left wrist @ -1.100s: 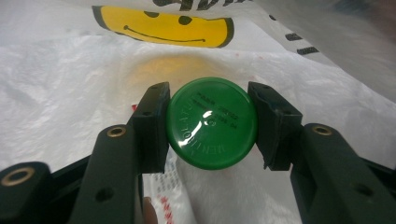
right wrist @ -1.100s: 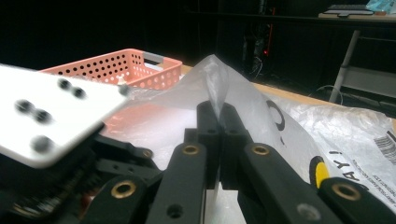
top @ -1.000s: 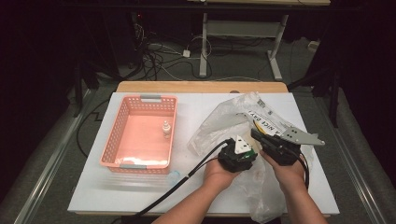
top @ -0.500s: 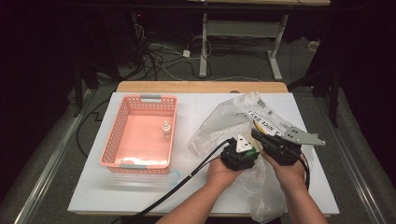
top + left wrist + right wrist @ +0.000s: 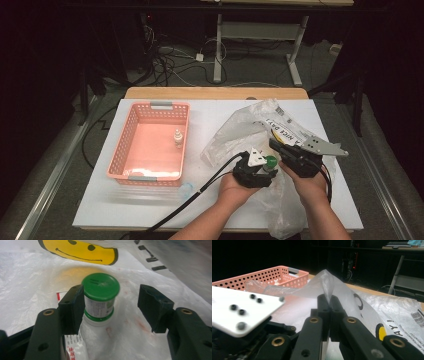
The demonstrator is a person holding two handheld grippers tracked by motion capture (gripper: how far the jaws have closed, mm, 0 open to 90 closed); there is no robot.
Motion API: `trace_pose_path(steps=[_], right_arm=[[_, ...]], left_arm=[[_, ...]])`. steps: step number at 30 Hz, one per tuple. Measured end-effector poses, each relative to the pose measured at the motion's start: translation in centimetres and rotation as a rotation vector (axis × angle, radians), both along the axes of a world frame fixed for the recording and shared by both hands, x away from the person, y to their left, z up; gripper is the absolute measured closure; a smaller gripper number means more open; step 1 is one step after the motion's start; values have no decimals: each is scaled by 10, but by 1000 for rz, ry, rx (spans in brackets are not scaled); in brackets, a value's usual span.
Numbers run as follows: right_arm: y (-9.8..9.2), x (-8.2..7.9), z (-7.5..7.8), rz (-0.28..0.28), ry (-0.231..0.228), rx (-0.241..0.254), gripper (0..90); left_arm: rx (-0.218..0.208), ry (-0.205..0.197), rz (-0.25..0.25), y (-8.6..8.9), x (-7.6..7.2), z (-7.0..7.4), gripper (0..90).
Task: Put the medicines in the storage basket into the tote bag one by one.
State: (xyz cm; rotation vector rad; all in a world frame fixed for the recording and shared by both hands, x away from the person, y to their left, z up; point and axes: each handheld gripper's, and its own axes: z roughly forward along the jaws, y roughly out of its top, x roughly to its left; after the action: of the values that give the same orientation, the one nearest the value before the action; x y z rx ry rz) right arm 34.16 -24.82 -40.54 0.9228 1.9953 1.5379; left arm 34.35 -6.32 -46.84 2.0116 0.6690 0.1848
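Right gripper [image 5: 329, 298] pinches plastic bag [image 5: 235, 131] edge up; left gripper [image 5: 110, 305], jaws just opening, straddles green-capped bottle [image 5: 100, 297] unclamped, one pad touching; basket [image 5: 131, 176] transfer judged pending.

bag print: we read "NICE DAY" in black capitals on the plastic bag [image 5: 280, 131], just beside its yellow smiley face [image 5: 82, 251] | bag, right gripper view: a barcode [image 5: 417, 315] and letters "AY!" near it | bottle [image 5: 100, 298] label under the green cap, below the smiley: too small for us to read
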Motion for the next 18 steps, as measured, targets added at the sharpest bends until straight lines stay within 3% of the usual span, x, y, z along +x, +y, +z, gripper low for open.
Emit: trace_pose_path(steps=[4, 18], right_arm=[[0, 0, 1, -1, -3, -1, 900], [3, -1, 0, 3, 1, -7, 900]], left_arm=[[-5, -27, -22, 8, -11, 1, 381], [-58, 7, -19, 52, -38, 6, 300]])
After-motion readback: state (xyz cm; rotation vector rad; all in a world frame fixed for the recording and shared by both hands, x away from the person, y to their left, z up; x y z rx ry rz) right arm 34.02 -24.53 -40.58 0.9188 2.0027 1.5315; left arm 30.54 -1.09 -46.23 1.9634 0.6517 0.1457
